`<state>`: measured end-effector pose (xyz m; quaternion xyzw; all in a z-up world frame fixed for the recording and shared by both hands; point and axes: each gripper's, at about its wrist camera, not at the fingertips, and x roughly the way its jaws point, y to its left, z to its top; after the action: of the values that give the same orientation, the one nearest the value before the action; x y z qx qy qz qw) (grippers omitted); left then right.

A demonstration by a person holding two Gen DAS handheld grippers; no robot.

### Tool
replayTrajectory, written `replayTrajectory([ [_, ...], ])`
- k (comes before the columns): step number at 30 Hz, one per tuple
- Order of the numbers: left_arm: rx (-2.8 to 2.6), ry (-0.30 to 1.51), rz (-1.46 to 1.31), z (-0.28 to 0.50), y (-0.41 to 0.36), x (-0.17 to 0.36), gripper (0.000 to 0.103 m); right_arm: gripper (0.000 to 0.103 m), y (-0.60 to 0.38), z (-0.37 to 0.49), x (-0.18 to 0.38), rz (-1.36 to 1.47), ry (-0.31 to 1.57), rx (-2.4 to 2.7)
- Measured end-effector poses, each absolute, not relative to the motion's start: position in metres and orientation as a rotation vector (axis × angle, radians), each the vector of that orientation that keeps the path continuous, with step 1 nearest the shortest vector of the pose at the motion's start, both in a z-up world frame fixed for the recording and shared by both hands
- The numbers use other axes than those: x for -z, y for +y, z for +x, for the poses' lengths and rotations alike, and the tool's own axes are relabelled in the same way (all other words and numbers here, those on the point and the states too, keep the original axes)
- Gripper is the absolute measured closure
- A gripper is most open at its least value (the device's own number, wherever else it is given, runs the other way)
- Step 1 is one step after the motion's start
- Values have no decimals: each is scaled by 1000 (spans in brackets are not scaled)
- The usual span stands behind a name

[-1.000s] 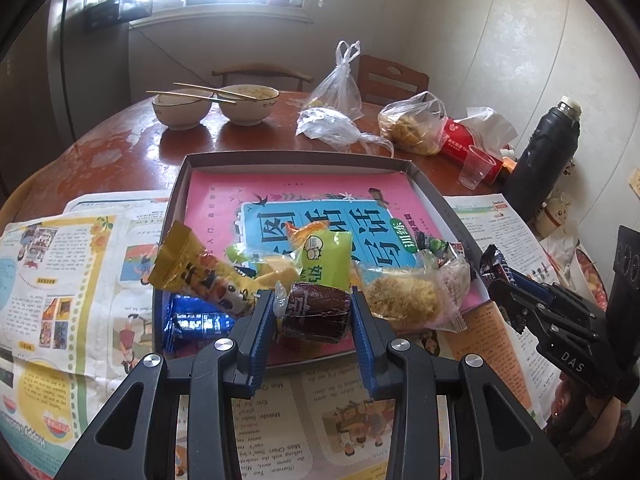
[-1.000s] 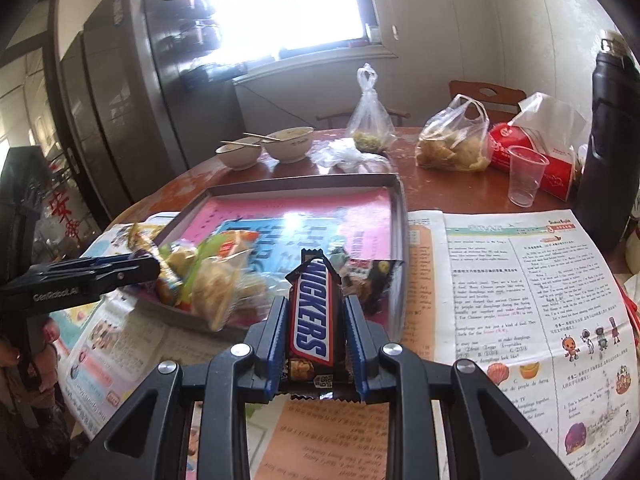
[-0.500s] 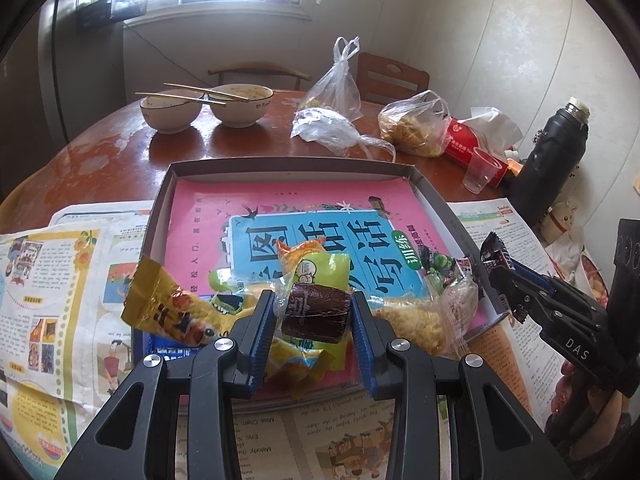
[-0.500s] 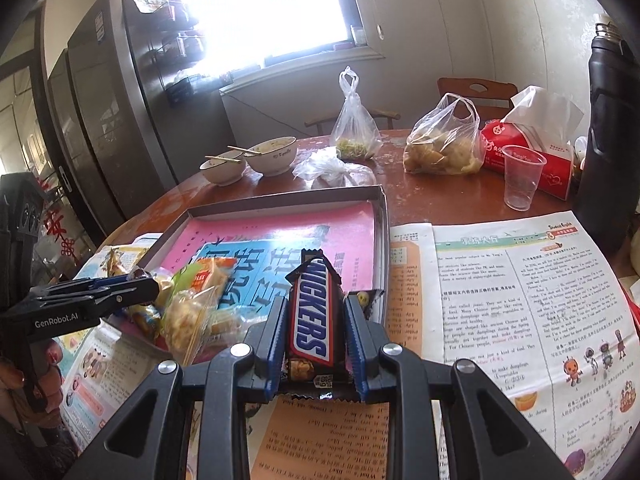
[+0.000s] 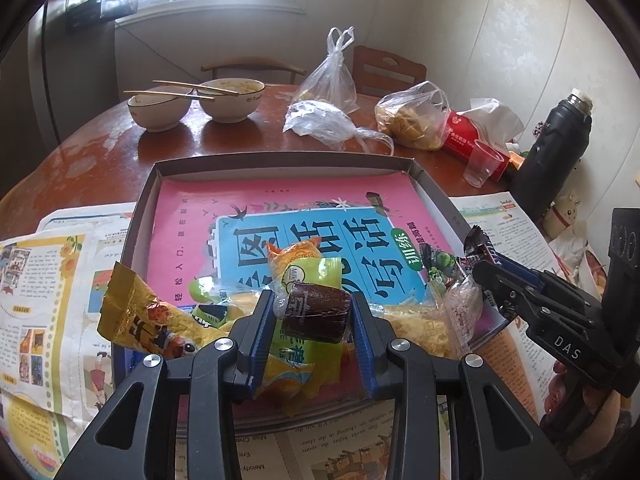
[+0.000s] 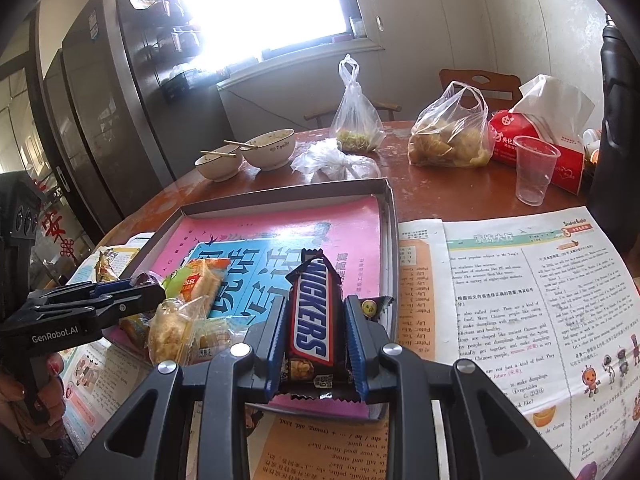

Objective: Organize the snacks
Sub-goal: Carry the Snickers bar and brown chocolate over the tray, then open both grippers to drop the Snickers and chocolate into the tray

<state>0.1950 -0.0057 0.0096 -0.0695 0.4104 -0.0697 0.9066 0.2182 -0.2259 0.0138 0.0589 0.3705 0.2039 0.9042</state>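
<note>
My left gripper [image 5: 312, 310] is shut on a small dark brown wrapped snack [image 5: 316, 311], held above the near end of a grey tray [image 5: 138, 216] lined with a pink and blue book. Under it lie a green-yellow packet [image 5: 316, 276], a gold packet [image 5: 136, 316] and a clear bag of crumbly snack [image 5: 420, 320]. My right gripper [image 6: 314, 312] is shut on a Snickers bar [image 6: 312, 316], upright between its blue pads over the tray's near right corner [image 6: 390, 240]. Each gripper shows in the other's view: the right gripper [image 5: 486, 268] at right, the left gripper [image 6: 154, 286] at left.
Newspaper [image 6: 520, 300] covers the table on both sides of the tray. Behind stand two bowls with chopsticks [image 5: 196, 100], tied plastic bags [image 5: 332, 80], a bag of fried food [image 6: 448, 140], a red tissue pack [image 6: 532, 144], a clear cup [image 6: 534, 170] and a black flask [image 5: 552, 152].
Both grippers have moved forward over the tray's near end, each keeping its snack. The tray and the packets now sit lower and closer in both views.
</note>
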Motion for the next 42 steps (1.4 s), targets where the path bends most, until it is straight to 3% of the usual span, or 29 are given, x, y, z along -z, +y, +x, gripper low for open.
replayTrajectory([
  [9,135,848,-132,197,-8,-9,64,71,-226,215,-17,110,757,-422],
  [14,122,834,-119,194,-9,-13,53,63,-228,212,-21,110,747,-419],
  [21,108,827,-109,190,-8,-17,47,60,-233,208,-28,125,735,-408],
  [32,83,808,-82,180,-9,-27,34,44,-232,198,-38,119,708,-396],
  [42,51,771,-77,163,-7,-40,29,30,-226,181,-54,81,652,-377],
])
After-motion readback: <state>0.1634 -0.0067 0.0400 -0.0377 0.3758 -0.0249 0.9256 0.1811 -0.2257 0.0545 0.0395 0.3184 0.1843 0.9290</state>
